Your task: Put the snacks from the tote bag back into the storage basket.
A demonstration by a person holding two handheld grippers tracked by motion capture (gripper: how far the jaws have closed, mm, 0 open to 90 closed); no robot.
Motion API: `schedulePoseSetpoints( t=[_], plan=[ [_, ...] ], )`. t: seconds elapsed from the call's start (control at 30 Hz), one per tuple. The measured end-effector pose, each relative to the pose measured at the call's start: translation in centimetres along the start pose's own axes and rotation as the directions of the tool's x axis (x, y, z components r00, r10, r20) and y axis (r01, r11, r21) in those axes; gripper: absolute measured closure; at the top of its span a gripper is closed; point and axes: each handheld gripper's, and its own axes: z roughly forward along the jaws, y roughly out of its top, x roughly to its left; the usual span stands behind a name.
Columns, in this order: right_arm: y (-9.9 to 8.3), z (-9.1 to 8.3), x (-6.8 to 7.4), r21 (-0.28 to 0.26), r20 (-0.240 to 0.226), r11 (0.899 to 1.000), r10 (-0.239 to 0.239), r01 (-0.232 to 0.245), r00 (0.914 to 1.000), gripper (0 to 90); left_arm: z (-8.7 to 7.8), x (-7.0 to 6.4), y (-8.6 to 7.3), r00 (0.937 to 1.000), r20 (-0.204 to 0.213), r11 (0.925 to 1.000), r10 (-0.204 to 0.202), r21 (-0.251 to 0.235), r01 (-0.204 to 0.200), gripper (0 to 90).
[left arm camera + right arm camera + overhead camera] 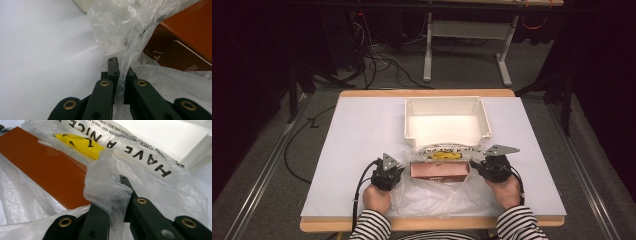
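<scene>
A person in striped sleeves sat at a white table (362, 130), holding a gripper in each hand. A clear plastic bag (439, 192) lay at the table's near edge, with a brown box (438, 171) resting on it. The left gripper (396, 171) was closed on a fold of the bag's left side. The right gripper (478, 167) seemed likewise clamped on the bag's right edge, though crumpled film hid its jaws. Just behind the bag stood an empty white bin (484, 120). The bag carried black lettering and a yellow face print (80, 143).
</scene>
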Motion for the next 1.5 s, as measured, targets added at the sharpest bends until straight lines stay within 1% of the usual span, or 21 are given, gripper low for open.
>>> schedulePoseSetpoints(
  t=[0.1,0.13,0.23,0.37,0.53,0.6,0.67,0.77,0.8,0.83,0.9,0.93,0.97,1.07,1.17,1.23,1.27,1.3,1.33,1.43,1.5],
  plan=[
    [0.0,0.1,0.0,0.003,0.006,1.0,0.008,-0.008,1.0,88.5,-0.2,0.2,0.5,1.0,0.003,1.0,0.001,-0.003,-0.001,90.0],
    [0.0,0.1,-0.1,-0.002,0.009,1.0,0.01,-0.01,0.9999,88.4,-0.5,0.3,0.9,1.0,0.003,0.9998,-0.004,-0.017,0.004,90.0],
    [0.0,0.2,-0.2,0.0,0.009,1.0,0.016,-0.016,0.9998,88.4,-0.7,0.5,1.2,1.0,0.003,0.9997,-0.006,-0.025,0.006,90.0],
    [0.0,0.6,-0.4,0.007,0.009,1.0,0.027,-0.027,0.9996,88.4,-0.1,0.7,1.5,0.9998,-0.006,0.9998,-0.02,-0.005,0.02,90.0],
    [-0.3,1.8,-0.8,0.044,0.018,0.998,0.038,-0.039,0.9991,88.4,0.9,0.7,1.4,0.9997,-0.025,0.9995,-0.006,0.031,0.007,90.0],
    [-0.6,2.3,-0.9,0.067,0.023,0.997,0.047,-0.049,0.9986,88.3,0.9,0.7,1.5,0.9997,-0.025,0.9995,-0.007,0.03,0.008,90.0],
    [-0.8,2.6,-1.0,0.074,0.024,0.996,0.053,-0.055,0.9983,88.3,0.8,0.7,1.5,0.9997,-0.023,0.9995,-0.011,0.029,0.012,89.8],
    [-1.1,2.9,-1.0,0.08,0.035,0.995,0.057,-0.059,0.9978,88.0,0.2,0.7,1.5,0.9997,-0.024,0.9998,-0.01,0.017,0.011,79.1],
    [-1.1,2.9,-1.0,0.08,0.035,0.995,0.057,-0.059,0.9978,88.0,-0.2,0.6,1.5,0.9996,-0.024,0.9999,-0.012,0.004,0.012,79.1],
    [-1.1,2.9,-1.1,0.078,0.038,0.995,0.059,-0.062,0.9975,87.8,-0.7,0.5,1.6,0.9996,-0.023,0.9998,-0.016,-0.015,0.016,75.3],
    [-1.2,2.8,-1.1,0.077,0.04,0.995,0.056,-0.059,0.9976,87.6,-1.8,0.3,1.7,0.9996,-0.015,0.9991,-0.023,-0.036,0.023,67.7],
    [-1.2,2.9,-1.0,0.071,0.043,0.996,0.053,-0.056,0.9977,87.6,-2.4,0.1,1.7,0.9995,-0.014,0.9985,-0.027,-0.048,0.026,61.3],
    [-1.2,2.9,-1.0,0.071,0.043,0.996,0.053,-0.056,0.9977,87.6,-2.9,0.0,1.7,0.9995,-0.01,0.9978,-0.028,-0.06,0.028,61.3],
    [-1.4,3.1,-0.8,0.074,0.047,0.996,0.048,-0.052,0.9977,87.3,-4.5,-0.6,1.9,0.9997,0.0,0.9967,-0.023,-0.078,0.023,54.0],
    [-1.5,3.4,-0.7,0.08,0.049,0.996,0.037,-0.041,0.9981,87.0,-5.9,-1.2,2.4,0.9998,0.016,0.9937,-0.008,-0.112,0.009,49.8],
    [-1.5,3.3,-0.7,0.083,0.051,0.996,0.036,-0.04,0.9981,87.0,-6.6,-1.7,2.8,0.9993,0.037,0.9936,0.003,-0.113,0.001,47.6],
    [-1.5,3.3,-0.7,0.083,0.052,0.996,0.037,-0.041,0.998,86.8,-6.9,-2.4,3.0,0.9988,0.047,0.993,0.015,-0.118,-0.009,46.5],
    [-1.5,3.3,-0.7,0.083,0.052,0.996,0.037,-0.041,0.998,86.8,-6.9,-2.4,3.0,0.9988,0.047,0.993,0.015,-0.118,-0.009,46.1],
    [-1.5,3.3,-0.7,0.085,0.052,0.996,0.036,-0.041,0.998,86.7,-7.0,-2.8,3.1,0.998,0.054,0.9938,0.031,-0.108,-0.025,46.1],
    [-1.5,3.4,-0.6,0.086,0.053,0.995,0.036,-0.041,0.9979,86.3,-6.6,-3.8,2.9,0.9971,0.063,0.9959,0.043,-0.082,-0.038,43.8],
    [-1.5,3.4,-0.6,0.086,0.055,0.996,0.033,-0.038,0.9979,85.8,-6.1,-4.2,2.6,0.9975,0.051,0.9971,0.048,-0.061,-0.045,42.4]
  ],
)
